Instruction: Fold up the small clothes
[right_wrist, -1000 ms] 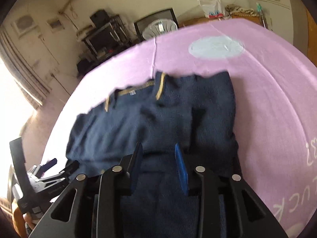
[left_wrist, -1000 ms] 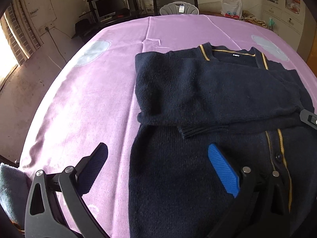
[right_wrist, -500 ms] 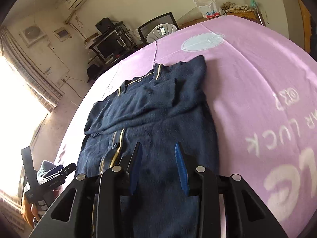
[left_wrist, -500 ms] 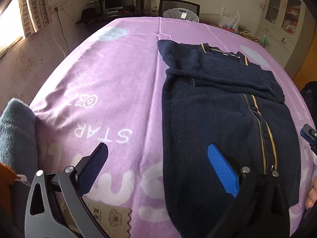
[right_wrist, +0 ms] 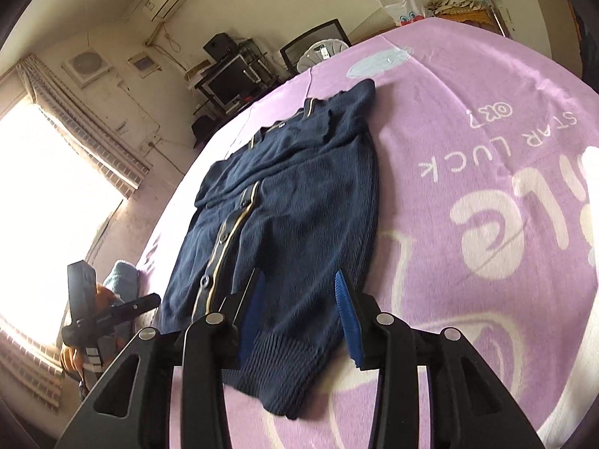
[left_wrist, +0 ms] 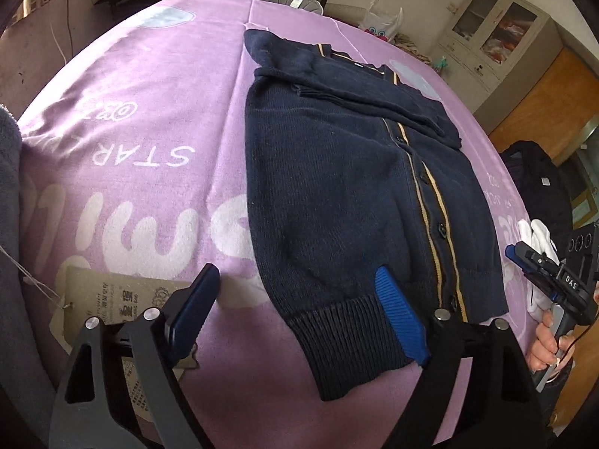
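Observation:
A small navy cardigan [left_wrist: 337,172] with a yellow-striped button placket lies flat on the purple cloth, collar far, ribbed hem near, both sleeves folded across the chest. My left gripper [left_wrist: 295,299] stands wide open just above the hem's left corner, one finger over bare cloth. In the right wrist view the same cardigan [right_wrist: 284,217] stretches away, and my right gripper [right_wrist: 299,307] is open over the hem's right corner with nothing between its fingers. The right gripper [left_wrist: 524,256] also shows at the left view's right edge, held by a hand.
The purple printed cloth [left_wrist: 149,119] covers the whole table. A cardboard tag [left_wrist: 112,299] lies near the left gripper. Grey fabric [left_wrist: 7,172] sits at the left edge and dark clothes [left_wrist: 539,179] at the right. A chair [right_wrist: 318,43] and TV stand lie beyond.
Both grippers have pulled back from the folded sleeves near the collar down to the cardigan's hem. The right gripper has opened wider. The cardigan has stayed in place.

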`<state>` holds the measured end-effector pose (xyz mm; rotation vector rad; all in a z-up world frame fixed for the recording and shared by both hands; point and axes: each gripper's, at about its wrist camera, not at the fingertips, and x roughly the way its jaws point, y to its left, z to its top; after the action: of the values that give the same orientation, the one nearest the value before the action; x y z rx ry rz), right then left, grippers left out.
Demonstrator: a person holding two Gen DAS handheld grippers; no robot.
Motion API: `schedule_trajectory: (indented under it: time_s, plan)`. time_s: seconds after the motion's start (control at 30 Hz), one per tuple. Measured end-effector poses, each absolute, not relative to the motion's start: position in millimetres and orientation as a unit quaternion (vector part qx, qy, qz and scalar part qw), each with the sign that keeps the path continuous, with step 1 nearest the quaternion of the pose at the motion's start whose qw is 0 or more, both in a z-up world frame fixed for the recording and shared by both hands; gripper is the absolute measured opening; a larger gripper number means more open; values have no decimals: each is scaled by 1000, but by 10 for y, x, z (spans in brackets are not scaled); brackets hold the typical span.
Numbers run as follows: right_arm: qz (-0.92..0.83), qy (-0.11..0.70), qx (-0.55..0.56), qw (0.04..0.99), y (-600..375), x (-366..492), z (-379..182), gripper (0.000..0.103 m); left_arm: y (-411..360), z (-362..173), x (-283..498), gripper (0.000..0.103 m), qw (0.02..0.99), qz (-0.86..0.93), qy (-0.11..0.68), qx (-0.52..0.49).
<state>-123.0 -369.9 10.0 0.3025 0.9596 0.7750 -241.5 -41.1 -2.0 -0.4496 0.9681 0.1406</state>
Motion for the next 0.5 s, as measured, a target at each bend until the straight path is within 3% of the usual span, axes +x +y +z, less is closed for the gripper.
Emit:
schedule_trajectory:
  time_s: [0.33, 0.5]
  plan:
    - [368, 502, 169, 764, -3765, -1174, -84, 40, -710, -19, -2493, 81, 856, 3, 457, -244]
    - [378, 516, 189, 745, -3818, -1146, -147, 42, -739, -22, -2564, 68, 859, 11, 449, -245]
